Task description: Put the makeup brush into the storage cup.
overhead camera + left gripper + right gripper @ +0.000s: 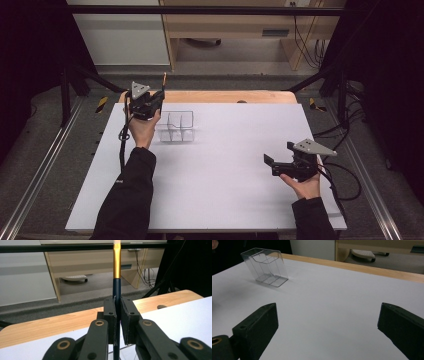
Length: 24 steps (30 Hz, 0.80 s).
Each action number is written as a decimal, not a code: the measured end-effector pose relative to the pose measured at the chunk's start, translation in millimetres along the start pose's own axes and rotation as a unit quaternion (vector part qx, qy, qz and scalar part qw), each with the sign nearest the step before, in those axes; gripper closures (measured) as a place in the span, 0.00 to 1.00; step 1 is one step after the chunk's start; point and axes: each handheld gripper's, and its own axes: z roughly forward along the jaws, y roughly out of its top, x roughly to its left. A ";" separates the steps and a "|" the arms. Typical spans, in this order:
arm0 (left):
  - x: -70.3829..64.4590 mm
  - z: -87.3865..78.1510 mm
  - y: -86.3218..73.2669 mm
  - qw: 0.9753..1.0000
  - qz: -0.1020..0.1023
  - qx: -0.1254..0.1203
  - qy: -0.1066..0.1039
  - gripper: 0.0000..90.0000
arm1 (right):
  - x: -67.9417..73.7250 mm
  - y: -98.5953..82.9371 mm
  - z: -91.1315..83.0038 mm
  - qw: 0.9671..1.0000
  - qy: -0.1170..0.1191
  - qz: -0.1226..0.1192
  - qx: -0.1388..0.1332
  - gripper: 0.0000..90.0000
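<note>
Up at the far left of the white table (225, 190), the left gripper (118, 312) is clamped on a slim brush (117, 287) — dark navy handle, a gold band above it, held upright just beside the clear plastic organiser (176, 126). Near the right edge, well apart, the right gripper (327, 322) hovers with its jaws spread wide — nothing between them.

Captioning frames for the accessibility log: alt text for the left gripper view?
The left gripper is shut on an upright paintbrush with a dark blue handle and a gold ferrule, its tip cut off at the top edge. Beyond lie the white tabletop, its wooden edge and office furniture.
</note>
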 end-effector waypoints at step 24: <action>1.6 6.0 -27.9 1.000 -0.004 0.016 -0.001 0.92 | 1.0 0.0 0.8 1.000 0.002 0.002 -0.001 0.04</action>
